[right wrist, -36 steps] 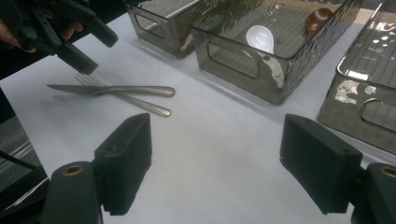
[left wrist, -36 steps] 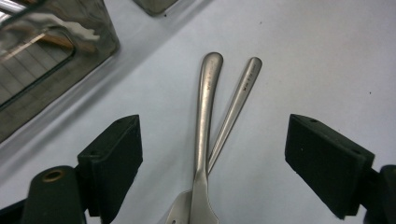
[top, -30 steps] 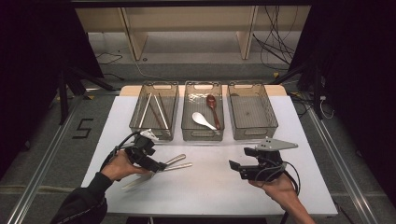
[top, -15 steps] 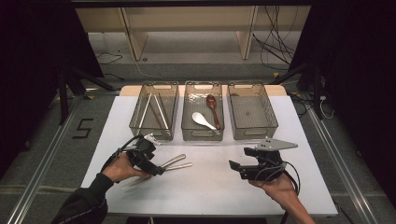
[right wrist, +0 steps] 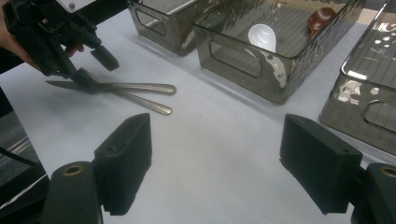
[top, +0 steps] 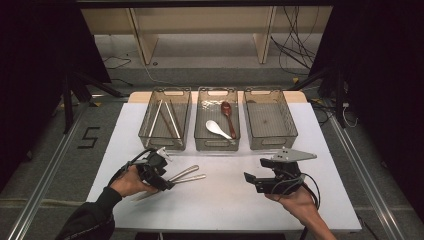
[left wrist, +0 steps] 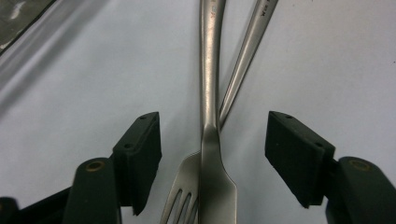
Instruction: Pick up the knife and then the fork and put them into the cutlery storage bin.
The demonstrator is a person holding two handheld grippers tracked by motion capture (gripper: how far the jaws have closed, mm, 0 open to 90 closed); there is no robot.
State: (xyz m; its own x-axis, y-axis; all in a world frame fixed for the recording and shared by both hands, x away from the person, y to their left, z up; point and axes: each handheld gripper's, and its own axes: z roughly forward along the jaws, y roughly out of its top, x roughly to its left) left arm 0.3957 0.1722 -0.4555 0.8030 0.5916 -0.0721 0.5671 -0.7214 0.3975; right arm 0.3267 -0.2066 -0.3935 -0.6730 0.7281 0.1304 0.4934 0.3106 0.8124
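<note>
Left claw (left wrist: 212, 154) jaws closing around fork (left wrist: 212, 140); handle stamp unreadable.

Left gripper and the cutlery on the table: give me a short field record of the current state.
left gripper: fingers have just been closing, not yet touching metal
between fingers: fork and a second steel utensil lying over it
third piece: steel handle crossing beside them
right gripper: open, nothing between fingers
middle bin: white spoon, brown spoon
</note>
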